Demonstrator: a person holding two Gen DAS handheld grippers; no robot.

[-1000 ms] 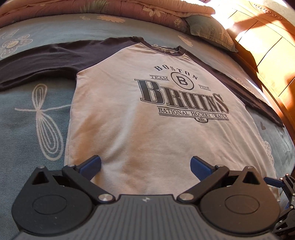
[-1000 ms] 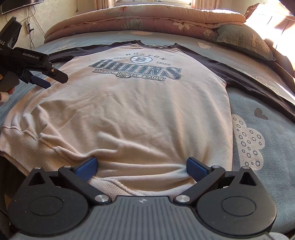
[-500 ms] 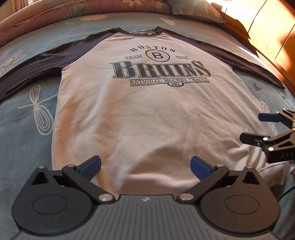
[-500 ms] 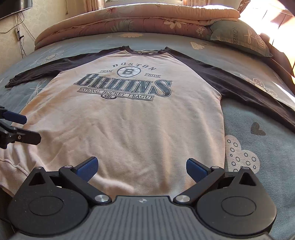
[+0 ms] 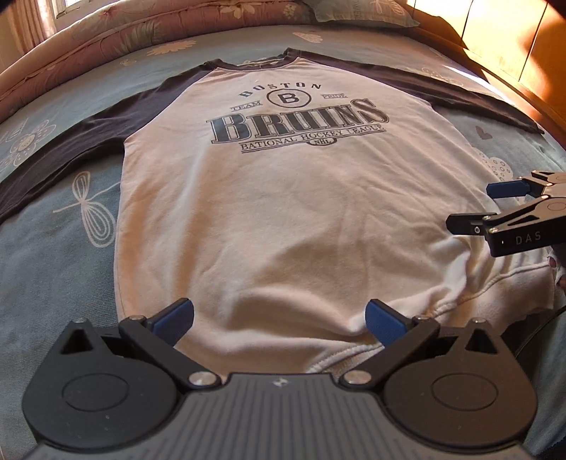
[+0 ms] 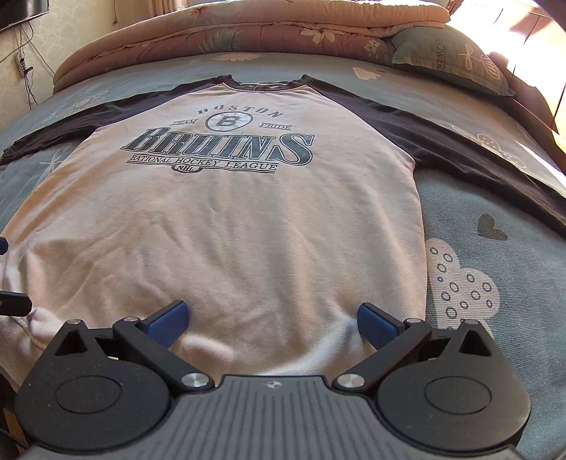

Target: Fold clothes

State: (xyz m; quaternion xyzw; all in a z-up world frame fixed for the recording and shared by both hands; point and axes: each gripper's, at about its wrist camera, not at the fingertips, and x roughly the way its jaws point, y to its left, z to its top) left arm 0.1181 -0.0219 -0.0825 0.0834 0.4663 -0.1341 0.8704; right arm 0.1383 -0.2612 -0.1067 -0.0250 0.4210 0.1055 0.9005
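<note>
A white sweatshirt [image 5: 283,219] with dark sleeves and a Boston Bruins print lies flat, face up, on the bed, collar at the far end. My left gripper [image 5: 279,318] hovers open over the hem on the left half, holding nothing. In the right wrist view the same sweatshirt [image 6: 240,226] fills the middle, and my right gripper [image 6: 272,318] is open just above the hem near its right corner. The right gripper [image 5: 477,207] also shows at the right edge of the left wrist view, over the rumpled hem corner. Part of the left gripper [image 6: 10,304] pokes in at the left edge.
A blue-grey sheet [image 6: 495,269] with flower and heart prints covers the bed. A folded pink quilt [image 6: 247,32] and a pillow [image 6: 449,53] lie at the head. Wooden panels [image 5: 513,39] stand on the right, a wall with cables [image 6: 21,67] on the left.
Both grippers have drawn back toward the hem and sit lower. The left wrist view has swung so the shirt is centred, and the right gripper has come into it. Both stayed open.
</note>
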